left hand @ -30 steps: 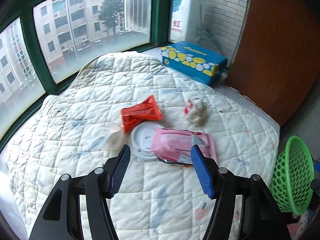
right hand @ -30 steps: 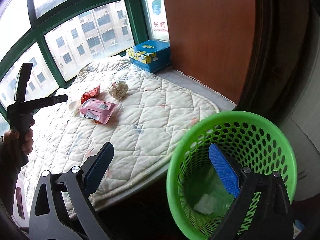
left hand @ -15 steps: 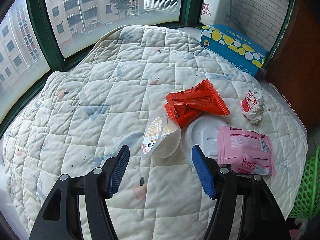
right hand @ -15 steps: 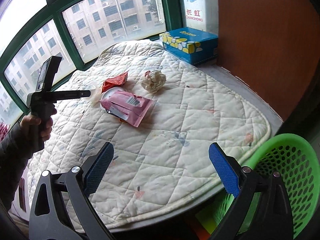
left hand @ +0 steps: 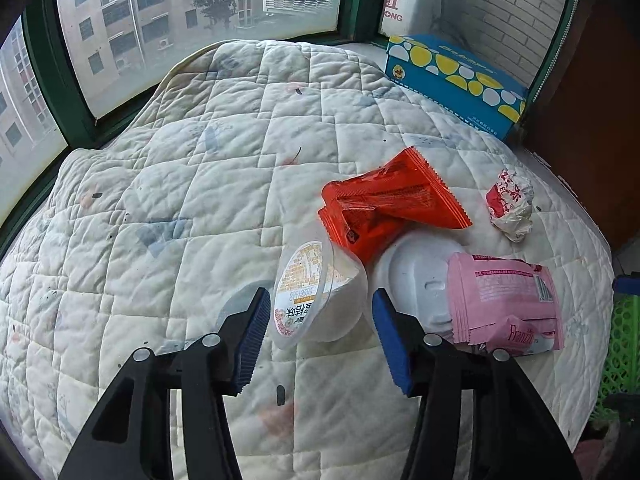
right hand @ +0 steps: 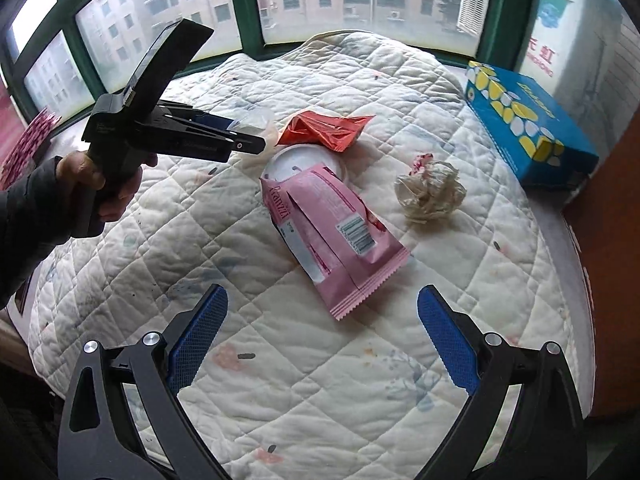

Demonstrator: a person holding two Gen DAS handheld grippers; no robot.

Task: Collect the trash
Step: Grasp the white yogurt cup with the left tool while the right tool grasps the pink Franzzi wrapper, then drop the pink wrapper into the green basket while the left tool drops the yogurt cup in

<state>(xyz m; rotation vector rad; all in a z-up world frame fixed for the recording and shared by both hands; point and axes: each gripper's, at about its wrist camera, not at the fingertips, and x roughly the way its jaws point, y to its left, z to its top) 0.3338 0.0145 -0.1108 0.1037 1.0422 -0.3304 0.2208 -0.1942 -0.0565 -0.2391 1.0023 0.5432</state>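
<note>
My left tool (left hand: 320, 340) is wide open around the plastic cup (left hand: 316, 292) tipped on the quilt (left hand: 180, 200); it's light, thin, crushable, so I'd squeeze its sides gently. Right tool (right hand: 320, 344) open too

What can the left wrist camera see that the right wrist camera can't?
Only the left wrist view shows the green basket at its right edge, and the clear cup's printed label between the open left gripper.

Only the right wrist view shows the hand holding the left gripper, and the open right gripper.

Both show the quilt, pink packet, red packet, white lid, crumpled wrapper and blue box.
</note>
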